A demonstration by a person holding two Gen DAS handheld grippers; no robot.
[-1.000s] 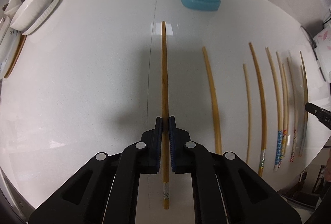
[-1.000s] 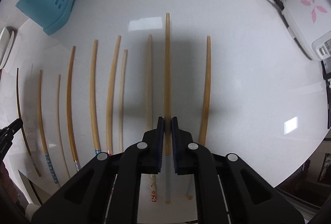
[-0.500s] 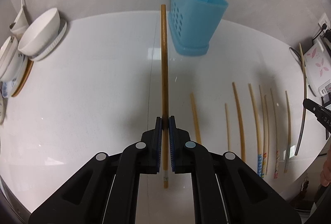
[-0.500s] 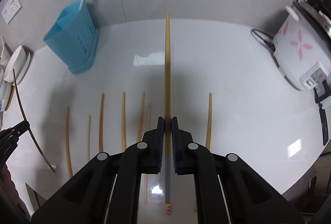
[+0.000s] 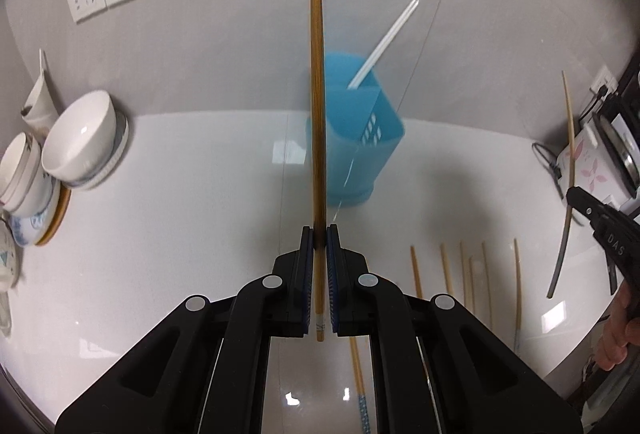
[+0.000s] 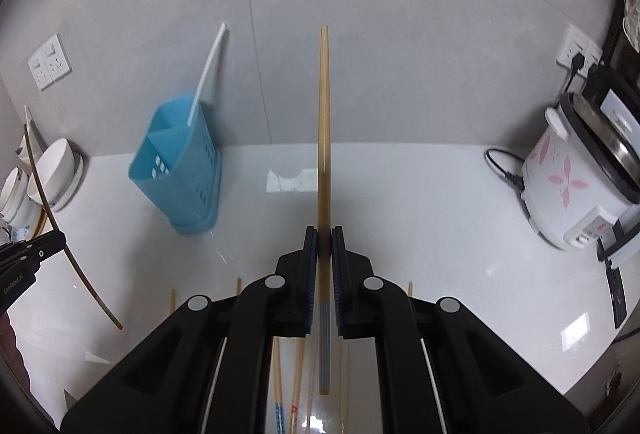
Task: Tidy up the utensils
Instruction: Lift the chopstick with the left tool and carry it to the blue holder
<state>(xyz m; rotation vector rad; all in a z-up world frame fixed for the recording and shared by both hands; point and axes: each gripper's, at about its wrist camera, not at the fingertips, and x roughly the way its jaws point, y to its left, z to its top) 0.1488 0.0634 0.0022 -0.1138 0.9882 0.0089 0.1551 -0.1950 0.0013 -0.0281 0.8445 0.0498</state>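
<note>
A glossy white counter (image 5: 180,234) runs to a grey wall, with a blue utensil holder (image 5: 352,153) at the far edge, already holding a white chopstick (image 5: 384,41). Each chopstick is light, stiff and smooth, likely to pivot or slip if pinched at one point (a hold nearer the middle should steady it). The left gripper (image 5: 319,246) is closed on a dark brown chopstick (image 5: 317,121) near its back end, lifted above the counter. The right gripper (image 6: 324,242) is clamped likewise on a paler chopstick (image 6: 324,121). More chopsticks (image 5: 464,274) lie on the near right of the counter
</note>
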